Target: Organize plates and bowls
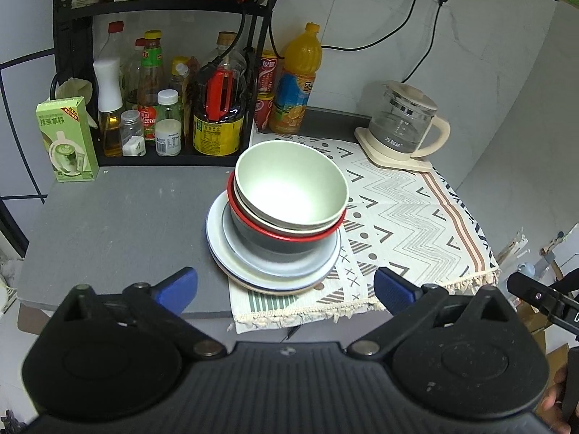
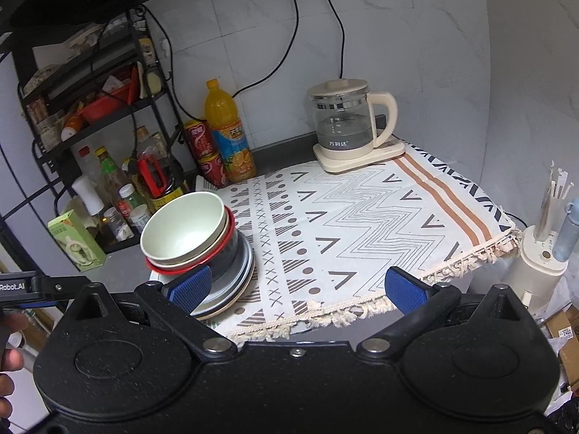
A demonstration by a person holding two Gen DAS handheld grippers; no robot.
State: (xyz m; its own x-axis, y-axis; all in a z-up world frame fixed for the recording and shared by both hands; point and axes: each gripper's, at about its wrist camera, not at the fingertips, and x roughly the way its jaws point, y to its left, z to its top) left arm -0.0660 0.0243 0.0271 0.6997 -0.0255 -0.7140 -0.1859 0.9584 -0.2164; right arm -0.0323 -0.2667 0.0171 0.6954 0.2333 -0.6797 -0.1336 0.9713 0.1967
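While both grippers are hovering off the front edge of the worktop (image 1: 108, 224), the stack of plates (image 1: 275, 275) and bowls is sitting near that front edge, half on the bare grey surface and half on the left edge of the patterned cloth (image 1: 405, 209). A pale green bowl (image 1: 289, 191) is lying uppermost, nested in a red-rimmed bowl (image 1: 286, 233) and tilting slightly. Nothing is lying between the blue pads of the left gripper (image 1: 286, 287), whose jaws are standing wide apart, released. The right gripper (image 2: 300, 287) is likewise gaping, grasping nothing, its left pad appearing in front of the plates. A glass kettle (image 2: 343, 123) is standing at the cloth's back corner, well apart from the stack.
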